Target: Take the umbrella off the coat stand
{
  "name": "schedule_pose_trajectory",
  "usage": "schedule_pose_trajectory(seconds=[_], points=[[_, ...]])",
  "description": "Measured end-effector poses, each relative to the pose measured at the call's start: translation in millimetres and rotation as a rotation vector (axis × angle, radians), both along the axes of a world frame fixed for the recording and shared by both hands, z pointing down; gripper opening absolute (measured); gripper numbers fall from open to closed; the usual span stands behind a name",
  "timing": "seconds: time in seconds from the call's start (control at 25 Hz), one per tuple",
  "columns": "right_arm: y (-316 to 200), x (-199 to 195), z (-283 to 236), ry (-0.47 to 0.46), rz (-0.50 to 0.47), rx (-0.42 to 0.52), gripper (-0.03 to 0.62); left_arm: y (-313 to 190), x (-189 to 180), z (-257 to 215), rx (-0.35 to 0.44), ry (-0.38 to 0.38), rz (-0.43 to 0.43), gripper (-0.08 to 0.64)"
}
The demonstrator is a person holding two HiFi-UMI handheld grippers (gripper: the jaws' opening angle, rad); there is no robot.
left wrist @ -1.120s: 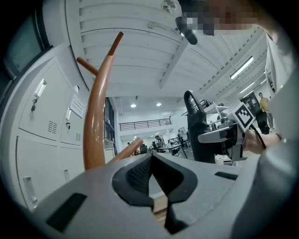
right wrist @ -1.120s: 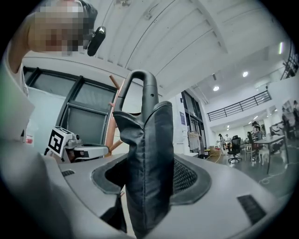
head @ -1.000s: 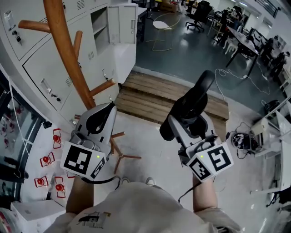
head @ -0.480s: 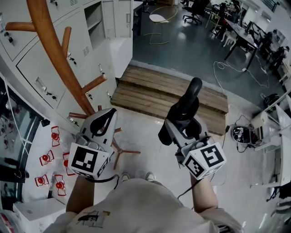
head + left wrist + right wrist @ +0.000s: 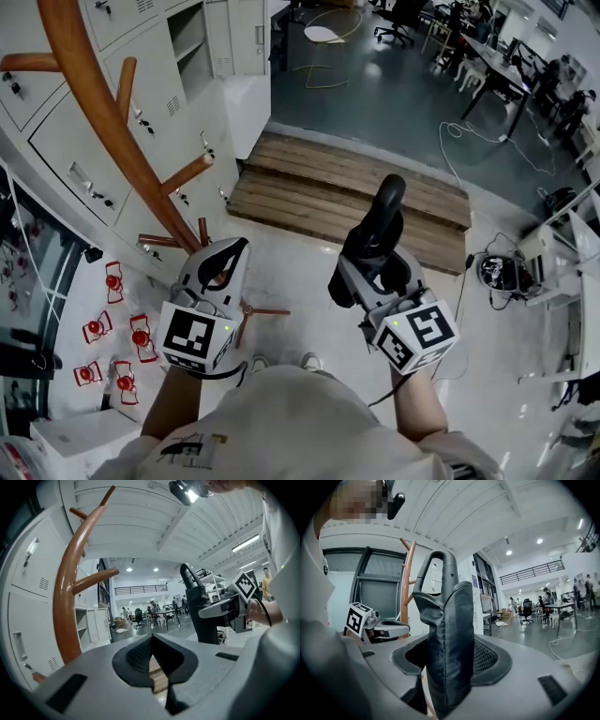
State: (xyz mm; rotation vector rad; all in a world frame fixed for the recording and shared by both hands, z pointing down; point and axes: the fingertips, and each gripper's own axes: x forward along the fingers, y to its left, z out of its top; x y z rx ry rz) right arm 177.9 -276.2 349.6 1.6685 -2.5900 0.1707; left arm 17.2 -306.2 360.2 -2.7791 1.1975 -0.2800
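Head view: both grippers are out front, to the right of the coat stand (image 5: 101, 117).
Umbrella (image 5: 382, 217): black and folded, clear of the coat stand, well to the right of its trunk and touching no peg.
Right gripper (image 5: 367, 267): clamped on the umbrella's fabric sleeve, which fills the space between the jaws. The loop handle pokes out past them.
Left gripper (image 5: 228, 258): jaws pressed together at the tips with nothing held, just right of the coat stand's foot.
Coat stand: curved wooden trunk with stubby pegs.
Lockers (image 5: 141, 56): white, right behind the coat stand.
Wooden platform (image 5: 319, 192): on the floor, right of the coat stand.
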Motion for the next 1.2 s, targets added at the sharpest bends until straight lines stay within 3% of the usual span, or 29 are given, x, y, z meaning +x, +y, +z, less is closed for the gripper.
schedule_pose_trajectory(seconds=[0.36,1.2], points=[[5.4,-6.9,14.9,0.015,-0.040,-0.029,0.253,2.7,2.0,13.4,-0.022,-0.032,0.003,0.008],[7.4,-30.3,7.9,0.017,-0.125,-0.029,0.253,7.3,-13.0,1.8,-0.012,-0.014,-0.028,0.008]])
